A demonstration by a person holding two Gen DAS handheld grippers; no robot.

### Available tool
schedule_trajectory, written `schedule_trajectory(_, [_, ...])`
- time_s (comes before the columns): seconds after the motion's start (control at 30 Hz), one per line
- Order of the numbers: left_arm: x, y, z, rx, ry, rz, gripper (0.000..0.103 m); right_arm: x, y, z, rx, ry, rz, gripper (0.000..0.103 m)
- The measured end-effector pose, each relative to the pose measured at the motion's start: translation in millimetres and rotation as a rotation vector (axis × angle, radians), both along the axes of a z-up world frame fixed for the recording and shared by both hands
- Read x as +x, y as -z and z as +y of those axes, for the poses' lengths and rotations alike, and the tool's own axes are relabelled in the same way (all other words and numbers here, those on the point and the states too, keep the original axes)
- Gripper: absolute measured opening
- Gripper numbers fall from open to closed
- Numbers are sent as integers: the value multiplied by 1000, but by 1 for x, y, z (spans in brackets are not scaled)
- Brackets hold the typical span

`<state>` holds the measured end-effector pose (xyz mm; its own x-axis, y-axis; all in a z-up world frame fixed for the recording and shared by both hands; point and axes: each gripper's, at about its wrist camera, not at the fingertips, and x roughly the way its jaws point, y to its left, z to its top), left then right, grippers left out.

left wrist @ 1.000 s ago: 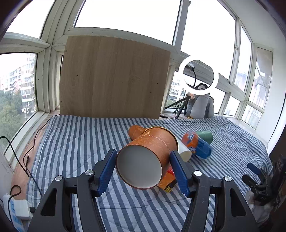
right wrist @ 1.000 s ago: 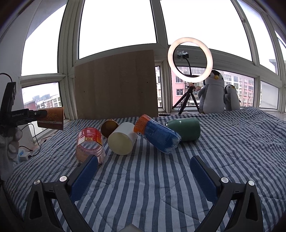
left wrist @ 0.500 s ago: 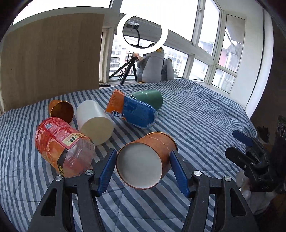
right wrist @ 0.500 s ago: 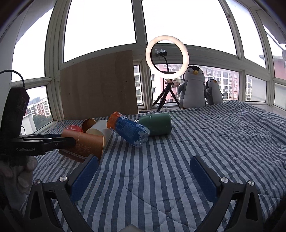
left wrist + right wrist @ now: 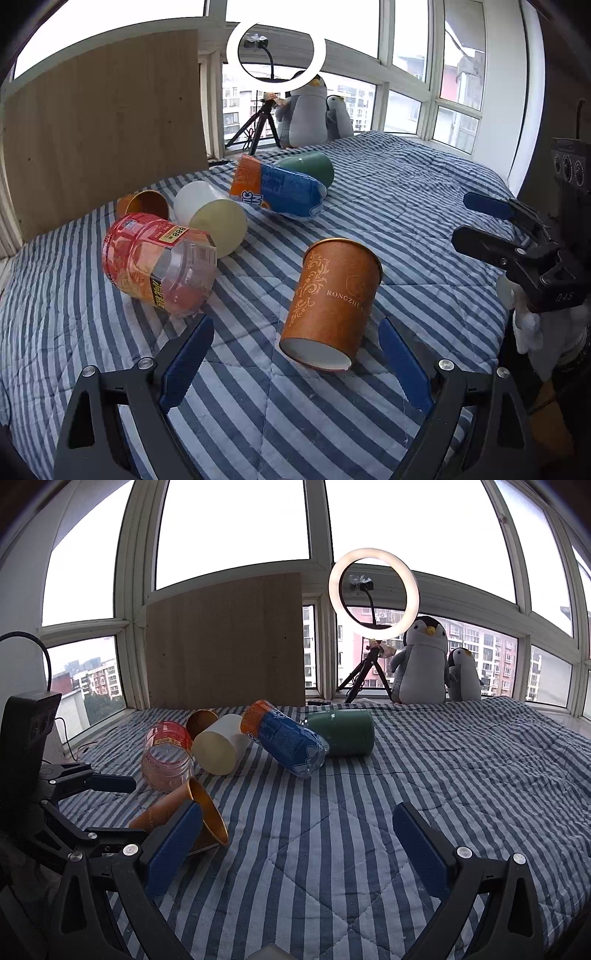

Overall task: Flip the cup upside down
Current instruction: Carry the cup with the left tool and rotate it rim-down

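An orange paper cup (image 5: 332, 302) with gold print rests tilted on the striped bedspread, its white base toward me and its gold-rimmed mouth away. My left gripper (image 5: 295, 363) is open, its blue pads on either side of the cup's base and apart from it. In the right wrist view the same cup (image 5: 184, 814) leans at the lower left, partly hidden behind my right gripper's left finger. My right gripper (image 5: 299, 853) is open and empty over the bedspread.
Lying behind the cup are a red plastic jar (image 5: 159, 266), a white cup (image 5: 212, 218), a small orange cup (image 5: 146, 203), a blue-orange bottle (image 5: 277, 190) and a green cup (image 5: 308, 166). A wooden board (image 5: 103, 125), ring light (image 5: 373, 590) and penguin toys (image 5: 421, 661) stand at the window.
My left gripper lowered the orange cup to the bedspread and opened, letting it go. The cup now rests tilted between the pads. The right gripper shifted slightly and stays open.
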<state>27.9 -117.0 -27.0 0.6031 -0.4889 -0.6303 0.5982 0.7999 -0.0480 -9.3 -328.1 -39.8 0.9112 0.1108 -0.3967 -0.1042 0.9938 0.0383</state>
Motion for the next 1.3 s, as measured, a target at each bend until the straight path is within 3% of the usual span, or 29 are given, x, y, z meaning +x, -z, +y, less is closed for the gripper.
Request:
schedule_trajectory(0.2, [-13,-8,54,-13,-69,-84,96,17,-5,39,-15,-137,202,102])
schedule_trajectory(0.27, [-13,-6,71,-22,-84,-86,96,18,-6,58,-70,-182,221,101])
schedule_trajectory(0.3, [-13,-4,77,-31,-88,-78,96,19,-6,70,-133,-196,226,101])
schedule_trajectory(0.37, [-13,0,89,-46,-84,-57,96,19,-4,92,-261,-223,237,86])
schedule_trajectory(0.43, [-12,3,101,-58,-87,-43,96,18,-2,113,-397,-269,248,80])
schedule_trajectory(0.63, [-6,4,129,-92,-113,-25,96,14,5,149,-792,-416,265,79])
schedule_trajectory(0.8, [0,1,141,-106,-132,-27,96,17,29,174,-1014,-551,329,78])
schedule_trajectory(0.9, [9,-1,144,-105,-148,-25,96,21,51,186,-1172,-576,323,77])
schedule_trajectory(1.07, [22,1,146,-129,-155,6,96,34,69,192,-1287,-570,287,71])
schedule_trajectory(1.3, [29,3,138,-132,-154,10,96,50,72,199,-1289,-571,260,68])
